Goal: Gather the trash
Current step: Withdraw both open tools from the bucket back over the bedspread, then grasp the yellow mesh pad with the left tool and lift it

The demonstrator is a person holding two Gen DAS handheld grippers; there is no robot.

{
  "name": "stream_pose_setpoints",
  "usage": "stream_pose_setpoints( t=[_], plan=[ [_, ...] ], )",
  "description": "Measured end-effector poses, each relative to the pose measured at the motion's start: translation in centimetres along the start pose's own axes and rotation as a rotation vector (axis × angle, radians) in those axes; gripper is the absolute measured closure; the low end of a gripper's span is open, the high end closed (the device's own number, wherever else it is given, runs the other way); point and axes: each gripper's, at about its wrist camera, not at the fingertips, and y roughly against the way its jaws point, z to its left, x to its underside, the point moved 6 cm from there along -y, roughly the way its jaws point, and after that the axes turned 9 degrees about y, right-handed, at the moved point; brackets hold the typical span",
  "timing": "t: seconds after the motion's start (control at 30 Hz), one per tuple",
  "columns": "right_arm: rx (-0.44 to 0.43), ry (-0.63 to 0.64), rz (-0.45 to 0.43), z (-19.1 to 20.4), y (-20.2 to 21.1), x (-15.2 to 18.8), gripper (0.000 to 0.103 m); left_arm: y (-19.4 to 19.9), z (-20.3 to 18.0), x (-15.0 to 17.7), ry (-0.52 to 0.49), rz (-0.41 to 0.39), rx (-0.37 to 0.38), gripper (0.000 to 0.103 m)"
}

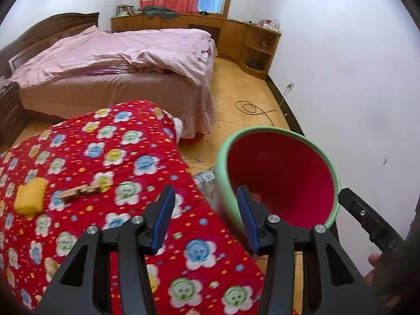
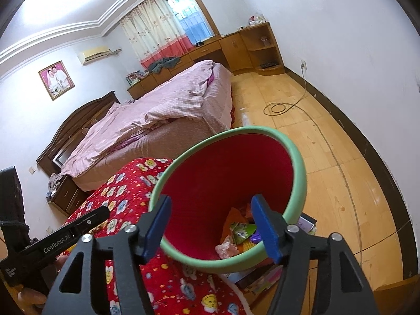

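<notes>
At lower centre of the left wrist view, the left gripper (image 1: 206,216) hangs spread and empty over the red patterned surface (image 1: 110,157), beside the green-rimmed bin (image 1: 223,181). At lower centre of the right wrist view, the right gripper (image 2: 211,225) is spread too, straddling the bin's near rim. Wrappers (image 2: 241,232) lie at the bin's bottom, partly hidden behind the right finger. A yellow sponge (image 1: 30,195) and a blurred wooden piece (image 1: 78,191) rest at left.

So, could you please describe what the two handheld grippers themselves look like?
Both the left gripper and right gripper have black angular linkage frames, silver round pivot bolts and flat blue pads. White "GenRobot.AI" lettering marks one body.
</notes>
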Motion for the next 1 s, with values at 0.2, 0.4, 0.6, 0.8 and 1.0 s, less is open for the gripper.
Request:
stream_pose_setpoints(
  t=[0.2,0.4,0.6,0.8,1.0],
  plan=[
    [-0.018,0.03,-0.011,2.5,0.9,-0.2,0.028,2.4,3.0,-0.1,0.024,-0.034,-0.035,0.047],
    [-0.035,0.066,-0.005,5.0,1.3,0.1,0.024,4.4,6.7,-0.4,0.056,-0.062,-0.087,0.04],
    [-0.043,0.089,0.015,7.3,1.1,0.5,0.02,5.4,11.2,-0.8,0.091,-0.065,-0.141,0.038],
    [-0.051,0.107,0.048,9.2,0.3,1.1,0.02,5.5,16.4,-1.0,0.156,-0.05,-0.194,0.037],
    [-0.059,0.12,0.085,10.7,-0.9,1.8,0.019,5.0,21.0,-1.2,0.186,-0.039,-0.266,0.029]
  ],
)
